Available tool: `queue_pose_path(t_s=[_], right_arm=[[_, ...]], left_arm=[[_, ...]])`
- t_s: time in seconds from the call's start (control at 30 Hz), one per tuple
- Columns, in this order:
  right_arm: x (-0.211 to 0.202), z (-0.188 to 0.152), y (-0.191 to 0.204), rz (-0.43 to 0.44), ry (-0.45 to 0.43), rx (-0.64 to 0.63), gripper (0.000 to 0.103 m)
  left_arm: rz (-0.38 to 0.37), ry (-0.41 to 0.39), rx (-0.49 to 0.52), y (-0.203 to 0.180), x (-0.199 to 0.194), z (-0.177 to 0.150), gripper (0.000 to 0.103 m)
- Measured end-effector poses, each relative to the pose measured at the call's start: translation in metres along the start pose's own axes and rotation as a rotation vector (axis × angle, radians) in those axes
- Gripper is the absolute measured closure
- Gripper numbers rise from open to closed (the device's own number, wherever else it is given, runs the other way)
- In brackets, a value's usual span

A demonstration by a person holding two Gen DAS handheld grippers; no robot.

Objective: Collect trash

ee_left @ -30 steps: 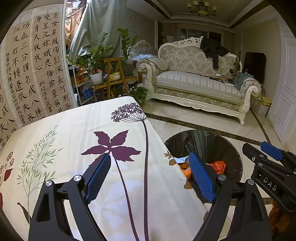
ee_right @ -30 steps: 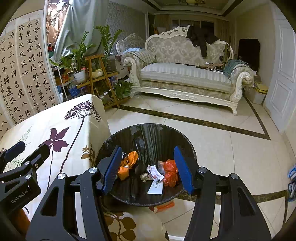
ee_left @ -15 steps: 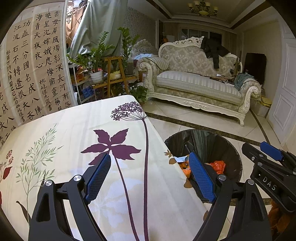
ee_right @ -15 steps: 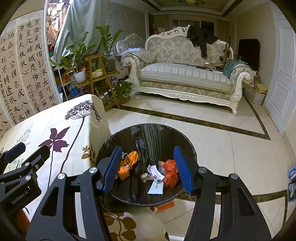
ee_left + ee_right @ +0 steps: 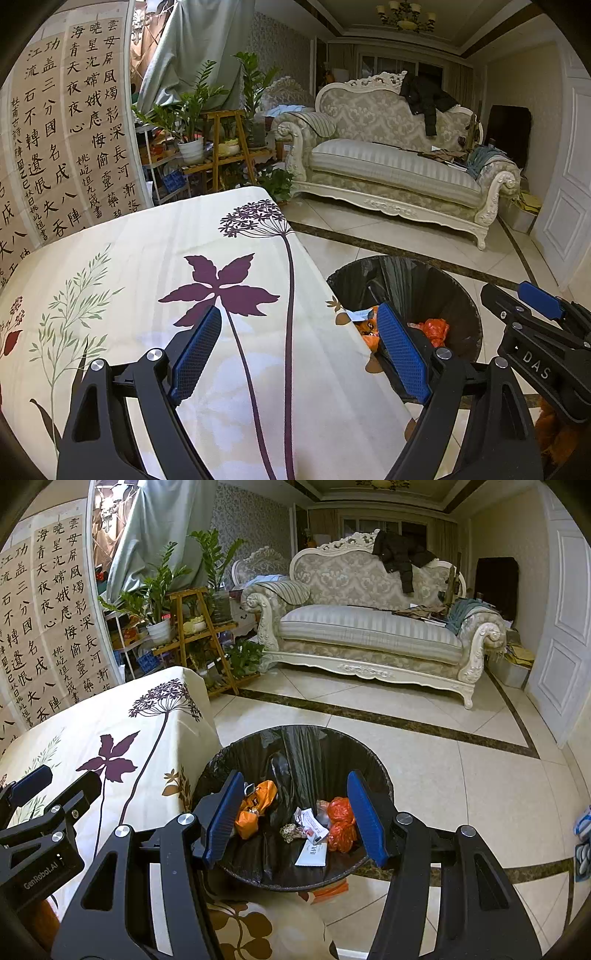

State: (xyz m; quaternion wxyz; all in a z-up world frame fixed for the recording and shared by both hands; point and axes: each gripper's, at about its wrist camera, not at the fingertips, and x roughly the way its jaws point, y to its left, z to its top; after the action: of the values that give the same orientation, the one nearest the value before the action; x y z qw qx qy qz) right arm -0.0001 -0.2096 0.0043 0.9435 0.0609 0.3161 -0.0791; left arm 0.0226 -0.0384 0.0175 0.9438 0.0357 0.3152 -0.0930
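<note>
Trash (image 5: 312, 827) sits in the black-lined bin (image 5: 295, 738) on the tile floor, just beside the table edge: orange bags, crumpled paper, a white slip. Left to right: floral tablecloth (image 5: 147, 258) bare under the left gripper (image 5: 299, 347), jaws wide apart, holding nothing. Right gripper (image 5: 295, 812) hangs over the bin, jaws about half open, nothing between them. Sofa (image 5: 369, 627) stands behind.
</note>
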Motion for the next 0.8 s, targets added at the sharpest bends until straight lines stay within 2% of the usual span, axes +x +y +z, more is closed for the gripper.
queue_pose_path(t_s=[0.8], right_arm=[[0.000,0.000,0.000,0.000,0.001,0.001,0.046]], left_arm=[[-0.021,0.006,-0.003,-0.006,0.003,-0.001,0.019]])
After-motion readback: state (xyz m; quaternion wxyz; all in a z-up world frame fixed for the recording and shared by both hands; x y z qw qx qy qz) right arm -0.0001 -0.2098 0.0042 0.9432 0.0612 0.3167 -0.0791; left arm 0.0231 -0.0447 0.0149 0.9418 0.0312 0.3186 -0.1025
